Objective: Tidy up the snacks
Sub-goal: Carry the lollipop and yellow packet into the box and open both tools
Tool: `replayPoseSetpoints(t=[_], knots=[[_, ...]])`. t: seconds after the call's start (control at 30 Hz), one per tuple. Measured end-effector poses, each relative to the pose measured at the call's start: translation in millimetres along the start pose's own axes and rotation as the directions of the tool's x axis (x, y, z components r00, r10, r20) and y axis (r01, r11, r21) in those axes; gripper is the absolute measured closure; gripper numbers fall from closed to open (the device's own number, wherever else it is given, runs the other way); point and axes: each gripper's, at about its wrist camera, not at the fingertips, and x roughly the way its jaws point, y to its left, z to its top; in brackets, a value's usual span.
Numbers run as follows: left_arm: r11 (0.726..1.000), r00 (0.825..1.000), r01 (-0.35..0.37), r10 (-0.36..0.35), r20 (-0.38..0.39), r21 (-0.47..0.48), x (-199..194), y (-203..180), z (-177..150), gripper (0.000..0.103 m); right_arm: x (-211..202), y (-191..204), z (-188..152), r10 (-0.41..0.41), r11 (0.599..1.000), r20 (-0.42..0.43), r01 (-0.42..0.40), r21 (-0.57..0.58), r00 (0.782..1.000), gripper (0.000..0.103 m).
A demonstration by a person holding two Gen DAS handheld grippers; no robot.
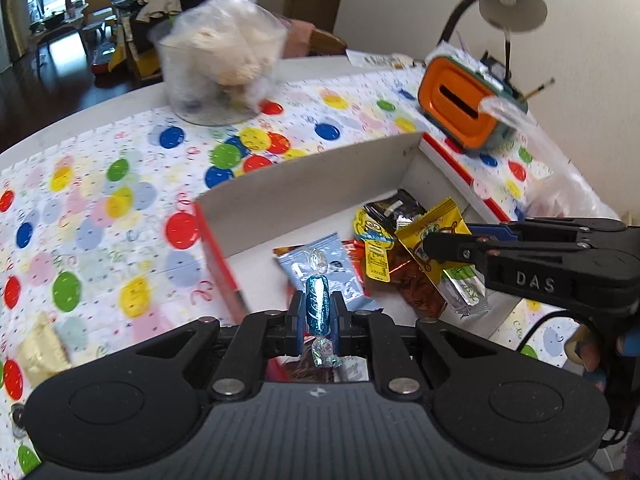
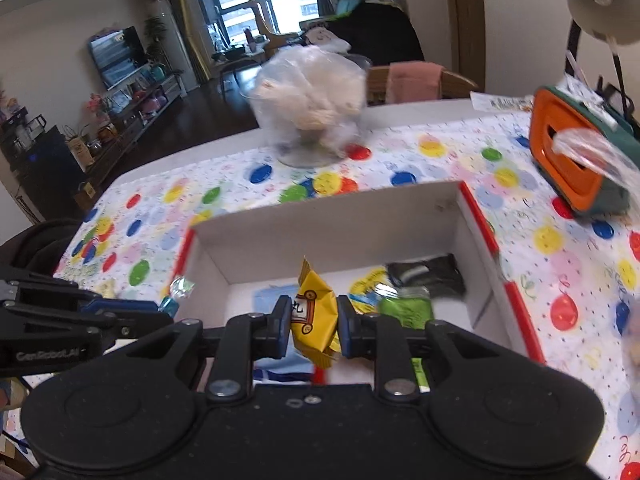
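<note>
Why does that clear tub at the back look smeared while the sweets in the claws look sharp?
Left wrist view: the tub is motion-blurred, while the blue candy pinched in the left gripper is crisp. Right wrist view: same smeared tub, sharp yellow packet in the right gripper. Both views: the fisheye lens bends the table edge.

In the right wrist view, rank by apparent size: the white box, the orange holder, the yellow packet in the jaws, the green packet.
1. white box
2. orange holder
3. yellow packet, though it looks bigger for being close to the camera
4. green packet, partly hidden, so its true size is unsure
</note>
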Motion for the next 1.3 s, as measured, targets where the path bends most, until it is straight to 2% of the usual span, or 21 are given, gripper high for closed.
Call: replayPoseSetpoints(t=[0.37,0.53,0.77,1.07,1.3], knots=[[0.998,0.993,-0.048,0.053,-0.106,0.047,48.8,-18.6,13.8,0.091,23.2,-14.8,-21.4,0.005,0.999,-0.113,-0.009,-0.034,0.994,0.081],[0.995,0.987,-0.061,0.071,-0.144,0.073,61.5,-25.0,11.1,0.091,31.9,-4.6,-28.8,-0.001,0.995,-0.146,-0.014,-0.103,0.989,0.081],[0.994,0.98,-0.075,0.087,-0.18,0.077,68.9,-26.1,5.1,0.091,38.5,0.0,-34.9,-0.029,0.99,-0.174,0.004,-0.143,0.984,0.081],[0.997,0.981,-0.075,0.08,-0.177,0.035,63.6,-20.2,1.0,0.09,28.3,-3.2,-35.5,-0.018,0.993,-0.168,-0.002,-0.117,0.986,0.08],[0.998,0.989,-0.054,0.053,-0.139,-0.008,45.5,-9.7,-1.4,0.081,11.0,-3.5,-30.4,0.014,0.997,-0.128,-0.024,-0.077,0.992,0.079]])
